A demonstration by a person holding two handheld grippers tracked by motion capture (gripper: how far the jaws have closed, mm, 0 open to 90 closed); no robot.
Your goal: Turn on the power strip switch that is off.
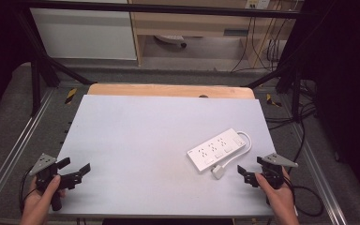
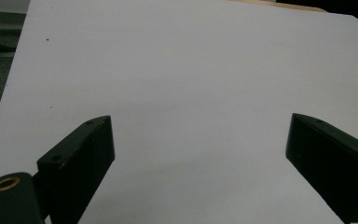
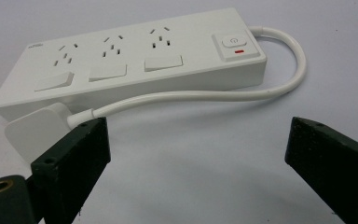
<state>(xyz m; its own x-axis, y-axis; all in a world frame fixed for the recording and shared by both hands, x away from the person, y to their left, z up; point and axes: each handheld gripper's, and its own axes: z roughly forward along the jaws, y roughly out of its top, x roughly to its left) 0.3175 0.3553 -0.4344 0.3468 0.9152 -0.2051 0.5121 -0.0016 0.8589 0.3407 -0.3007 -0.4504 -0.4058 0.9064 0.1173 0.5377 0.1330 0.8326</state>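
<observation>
On the table point(image 1: 136, 140) we've got a white power strip point(image 1: 217, 149); left gripper point(image 1: 75, 171) and right gripper point(image 1: 253, 169) both gape wide, empty.

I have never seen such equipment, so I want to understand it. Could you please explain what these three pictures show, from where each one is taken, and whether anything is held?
There is no robot: a person holds a black two-jaw tool in each hand, the left gripper and the right gripper. The high view looks down on the pale grey table top from above the person. Each of the other two views comes from a camera riding on one gripper, looking between its jaws. On the table lies a white plastic power strip with its short white cable and flat white plug. Both grippers are open and hold nothing.
</observation>
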